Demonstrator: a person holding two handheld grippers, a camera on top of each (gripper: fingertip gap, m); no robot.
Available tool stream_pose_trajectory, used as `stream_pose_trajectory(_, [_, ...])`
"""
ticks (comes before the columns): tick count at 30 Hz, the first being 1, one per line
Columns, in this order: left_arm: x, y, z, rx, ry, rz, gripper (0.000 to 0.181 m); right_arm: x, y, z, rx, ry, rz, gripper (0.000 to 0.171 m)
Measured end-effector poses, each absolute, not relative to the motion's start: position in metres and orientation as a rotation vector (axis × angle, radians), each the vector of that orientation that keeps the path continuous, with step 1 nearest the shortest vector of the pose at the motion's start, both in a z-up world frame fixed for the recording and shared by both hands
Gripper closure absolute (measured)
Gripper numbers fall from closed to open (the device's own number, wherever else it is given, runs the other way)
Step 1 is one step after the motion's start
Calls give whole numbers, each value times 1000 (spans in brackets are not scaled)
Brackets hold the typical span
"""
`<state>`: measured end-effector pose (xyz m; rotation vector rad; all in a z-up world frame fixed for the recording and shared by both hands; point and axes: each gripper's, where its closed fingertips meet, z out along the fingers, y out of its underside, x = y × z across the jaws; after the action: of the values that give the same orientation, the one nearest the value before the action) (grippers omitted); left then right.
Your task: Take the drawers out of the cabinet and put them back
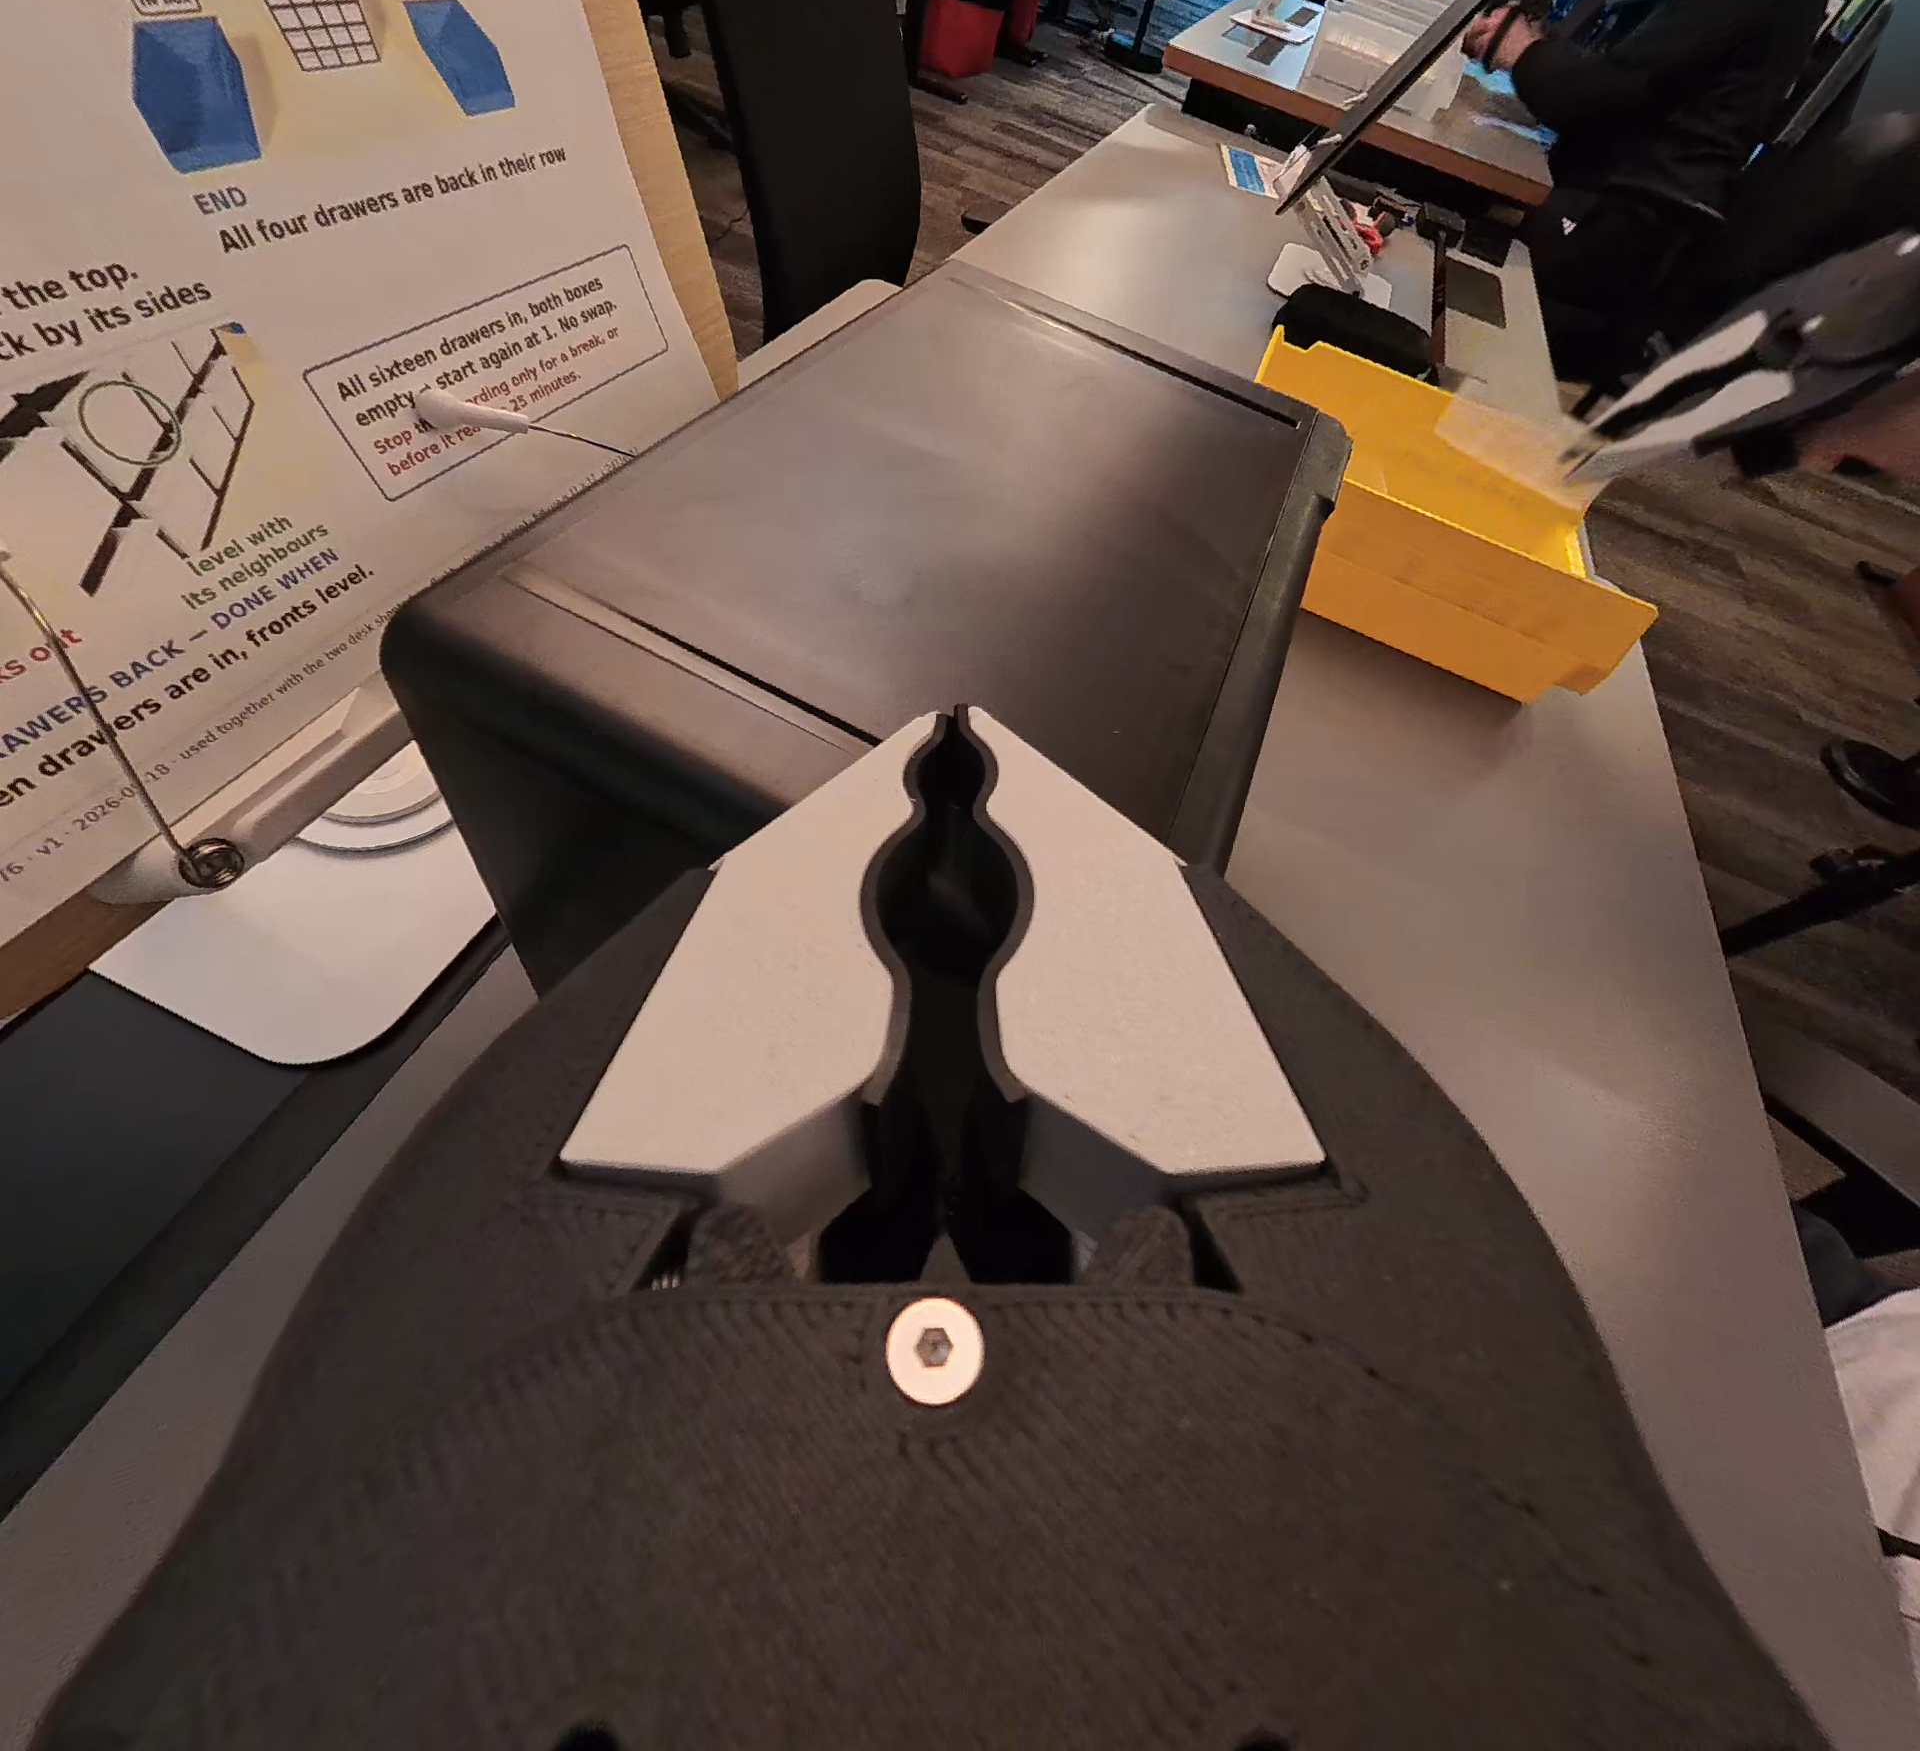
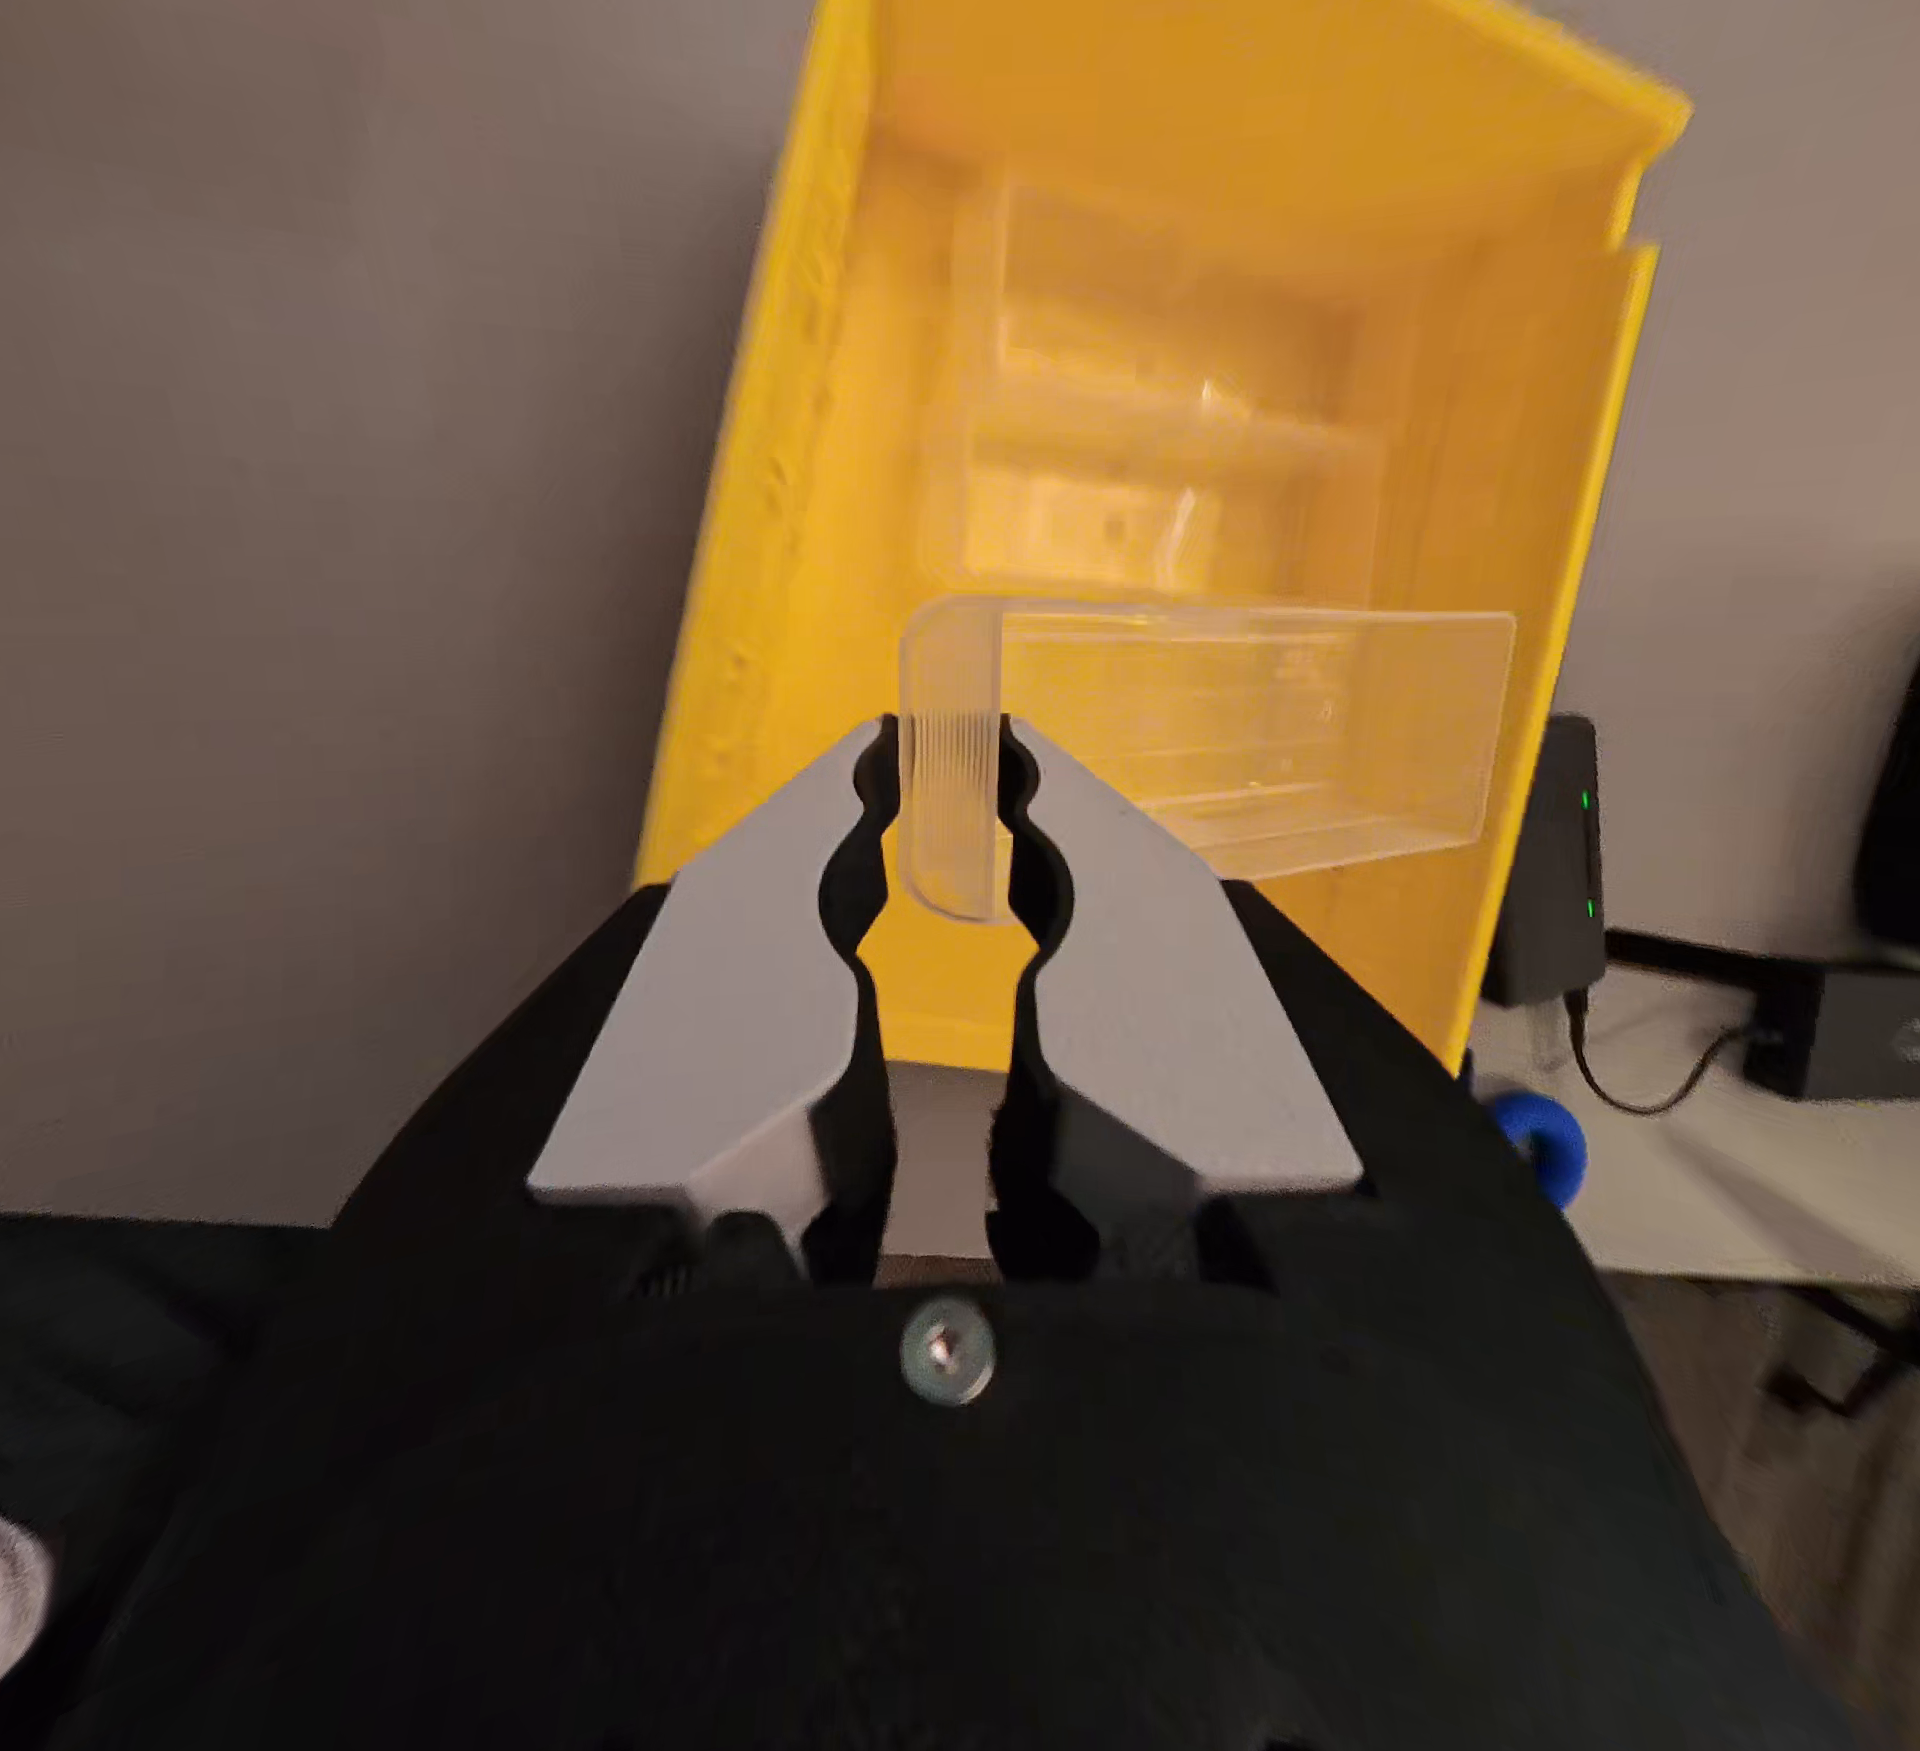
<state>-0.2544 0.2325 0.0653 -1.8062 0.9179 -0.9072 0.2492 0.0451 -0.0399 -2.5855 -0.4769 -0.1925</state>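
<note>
- The black cabinet (image 1: 935, 496) is standing on the grey desk (image 1: 1434, 870), its drawer fronts facing away from the left camera.
- A yellow bin (image 2: 1195, 91) is sitting just beside it, already holding at least one clear drawer (image 2: 1164, 413).
- The right gripper (image 2: 951, 735) is pinching another drawer (image 2: 1247, 745) by its ribbed tab, hanging it over the bin.
- The left gripper (image 1: 956, 719) is hovering over the cabinet, fingers pressed together, empty.
- The drawer is looking light, stiff, thin-walled and probably slick; the tab is offering the surest grip.

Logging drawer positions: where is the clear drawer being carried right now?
The clear drawer is clamped by its handle in the right hand-held gripper, held over the yellow bin.
</note>
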Motion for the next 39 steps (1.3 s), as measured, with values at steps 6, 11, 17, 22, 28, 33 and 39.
stream_pose_trajectory(6, [-254,233,65,-1813,917,-898,181,259,47,-108,-2703,-518,-235,155])
stream_pose_trajectory(11, [-254,232,65,-1814,917,-895,181,254,68,-134,-2755,-541,-252,156])
stream_pose_trajectory(17, [-254,232,65,-1813,917,-897,181,253,74,-145,-2792,-510,-176,147])
stream_pose_trajectory(22, [-254,232,65,-1811,918,-899,181,248,84,-77,-2575,-475,-263,141])
stream_pose_trajectory(28, [-254,232,65,-1812,916,-903,181,100,115,78,-1753,-745,-410,130])
stream_pose_trajectory(33, [-254,232,65,-1814,915,-901,181,-86,124,22,-1472,-1144,-464,129])
stream_pose_trajectory(39, [-254,232,65,-1814,916,-895,181,-230,153,-42,-1126,-1360,-626,128])
